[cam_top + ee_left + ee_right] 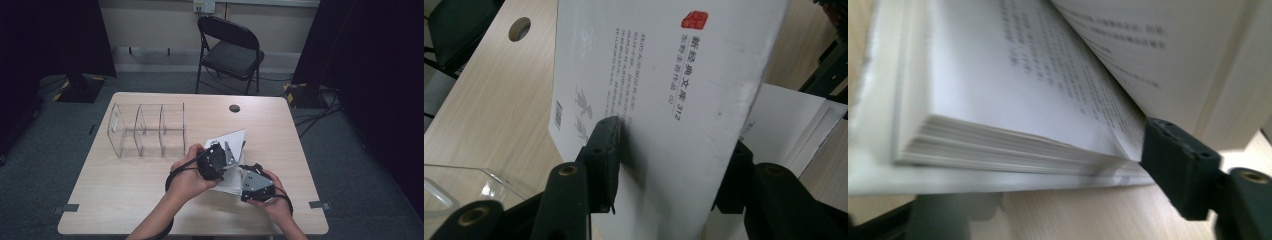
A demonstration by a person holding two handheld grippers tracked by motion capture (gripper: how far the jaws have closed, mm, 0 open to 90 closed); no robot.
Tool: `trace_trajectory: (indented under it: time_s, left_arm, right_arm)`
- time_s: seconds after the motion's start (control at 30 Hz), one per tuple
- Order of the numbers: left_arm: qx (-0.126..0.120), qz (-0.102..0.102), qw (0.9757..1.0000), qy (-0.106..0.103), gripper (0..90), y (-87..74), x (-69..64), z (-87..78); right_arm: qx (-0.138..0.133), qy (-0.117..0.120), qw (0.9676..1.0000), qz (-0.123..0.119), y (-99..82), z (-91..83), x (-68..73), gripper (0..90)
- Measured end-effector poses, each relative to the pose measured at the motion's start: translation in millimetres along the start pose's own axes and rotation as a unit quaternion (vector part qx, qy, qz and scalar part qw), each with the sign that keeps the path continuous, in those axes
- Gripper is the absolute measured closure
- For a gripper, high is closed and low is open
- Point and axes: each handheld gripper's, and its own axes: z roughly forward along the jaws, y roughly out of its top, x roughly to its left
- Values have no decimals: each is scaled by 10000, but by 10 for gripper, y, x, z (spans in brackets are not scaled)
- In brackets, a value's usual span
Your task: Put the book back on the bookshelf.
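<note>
Status: you have the white paperback book [231,145] at the centre of the high view, lying on the pale wooden table [125,185]. Your left gripper [669,165] is clenched on its lifted cover. Your right gripper [1048,185] is not yet gripping; one jaw sits at the page block's edge. The clear acrylic divider rack [147,131], left of centre, holds nothing. Opening looks partly done; further paging remains.
</note>
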Motion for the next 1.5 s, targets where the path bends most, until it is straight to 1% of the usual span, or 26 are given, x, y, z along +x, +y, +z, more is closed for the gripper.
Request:
trace_trajectory:
  time_s: [0.07, 0.1, 0.2, 0.23, 0.27, 0.3, 0.4, 0.5, 0.53, 0.57, 0.6, 0.63, 0.7, 0.8, 0.93, 0.97, 1.03, 1.07, 1.13, 1.2, 1.23, 1.27, 1.3, 1.37, 1.43, 1.5]
  left_arm:
    - [3, -15, 10000, 5, 538, -1, -8, 2]
    - [-9, -19, 10000, 10, 537, -3, -17, 5]
    - [-33, -36, 10000, -1, 535, -3, -21, 8]
    - [-21, 21, 10000, -12, 532, 0, -23, 7]
    - [-48, 96, 9999, -51, 514, 2, -30, 9]
    - [-99, 134, 9998, -60, 508, 3, -37, 7]
    - [-150, 283, 9994, -149, 477, 9, -63, 8]
    - [-390, 293, 9984, -294, 447, -33, -41, 14]
    - [-541, 322, 9974, -364, 440, -45, -52, 17]
    - [-599, 358, 9970, -335, 439, -47, -43, 3]
    - [-694, 231, 9967, -357, 441, -57, -15, -24]
    - [-694, 231, 9967, -357, 437, -57, -15, -24]
    - [-897, 76, 9951, -409, 424, -72, 22, -64]
    - [-1088, 81, 9934, -368, 398, -89, 59, -122]
    - [-1173, -68, 9919, -491, 382, -108, 111, -149]
    - [-1200, -48, 9914, -519, 384, -114, 127, -160]
    - [-1221, -150, 9907, -577, 386, -119, 149, -190]
    - [-1203, -280, 9901, -668, 370, -132, 206, -260]
    - [-1203, -279, 9902, -645, 368, -147, 236, -296]
    - [-1129, -389, 9916, -489, 348, -204, 305, -353]
    - [-985, -356, 9934, -477, 327, -234, 342, -384]
    - [-971, -407, 9932, -504, 328, -260, 355, -395]
    - [-1065, -433, 9922, -480, 332, -306, 370, -401]
    - [-1043, -477, 9924, -455, 327, -363, 391, -424]
    - [-1061, -660, 9906, -550, 330, -456, 418, -434]
    - [-1102, -671, 9902, -534, 325, -484, 429, -435]
  right_arm:
    - [16, 27, 10000, -4, 7, 2, 5, 331]
    - [51, 69, 9998, -172, 26, 8, 9, 387]
    - [103, 29, 9995, -291, 39, 10, 24, 416]
    - [140, -2, 9991, -412, 48, 1, 31, 463]
    - [75, -116, 9994, -306, 62, -33, 28, 504]
    - [80, -113, 9996, -265, 77, -48, 26, 519]
    - [194, -56, 9991, -374, 140, -95, 9, 555]
    - [147, -83, 9994, -312, 144, -107, -8, 571]
    - [111, -72, 9996, -255, 148, -112, -25, 577]
    - [73, -64, 9998, -188, 158, -120, -48, 585]
    - [68, -34, 9999, -139, 174, -133, -83, 593]
    - [68, -34, 9999, -139, 174, -133, -83, 593]
    - [84, 55, 9999, -101, 198, -159, -121, 602]
    - [100, 192, 9997, -71, 237, -196, -179, 617]
    - [155, 302, 9994, -99, 262, -214, -238, 621]
    - [163, 336, 9993, -84, 262, -216, -245, 622]
    - [140, 350, 9993, -8, 264, -219, -268, 622]
    - [135, 392, 9991, 52, 261, -225, -289, 625]
    - [119, 415, 9990, 75, 256, -230, -309, 626]
    - [108, 465, 9986, 205, 247, -247, -348, 628]
    - [113, 486, 9986, 178, 250, -254, -366, 629]
    - [118, 502, 9985, 188, 255, -259, -375, 630]
    - [131, 516, 9984, 199, 258, -262, -379, 630]
    - [148, 581, 9979, 232, 267, -272, -403, 631]
    - [158, 614, 9976, 288, 273, -279, -421, 631]
    - [164, 641, 9973, 305, 275, -285, -433, 631]
